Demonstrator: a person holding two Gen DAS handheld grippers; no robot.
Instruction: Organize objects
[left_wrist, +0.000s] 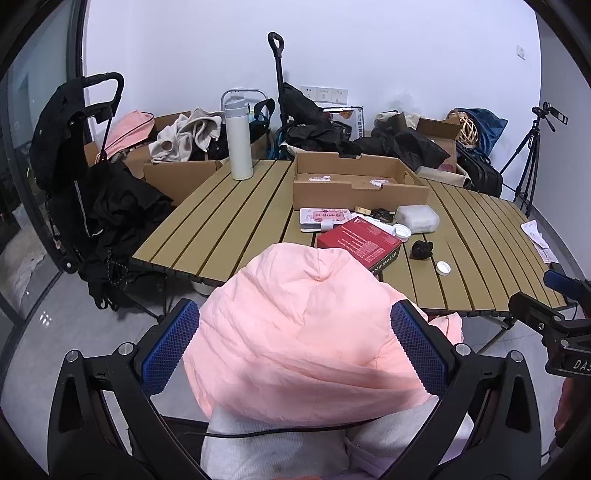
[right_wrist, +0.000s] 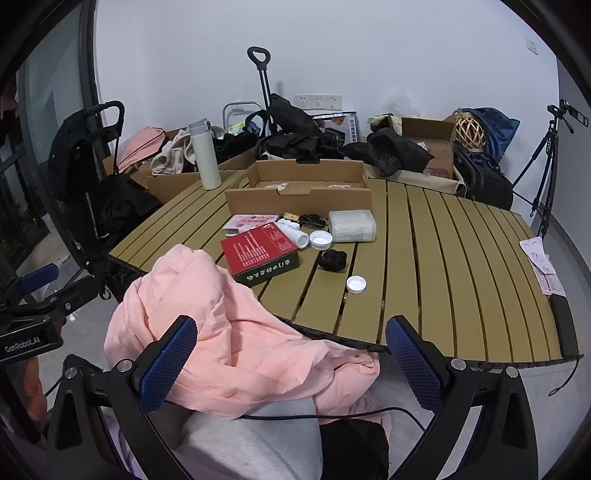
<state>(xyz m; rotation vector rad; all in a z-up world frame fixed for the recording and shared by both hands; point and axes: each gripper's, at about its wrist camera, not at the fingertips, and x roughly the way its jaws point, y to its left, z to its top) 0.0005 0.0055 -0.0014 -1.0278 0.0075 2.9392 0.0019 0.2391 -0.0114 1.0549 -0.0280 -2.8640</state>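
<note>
A pink garment is bunched at the near edge of the slatted table, hanging over a grey-clad lap. My left gripper is open with the bunched pink garment between its blue pads. My right gripper is open, its left pad against the pink garment, which drapes off the table. On the table lie a red box, a white bottle, two white caps, a black clump and a clear plastic box.
An open cardboard tray and a white thermos stand at the table's far side. Boxes of clothes, black bags and a trolley crowd the wall behind. A tripod stands right. A black phone lies at the table's right edge.
</note>
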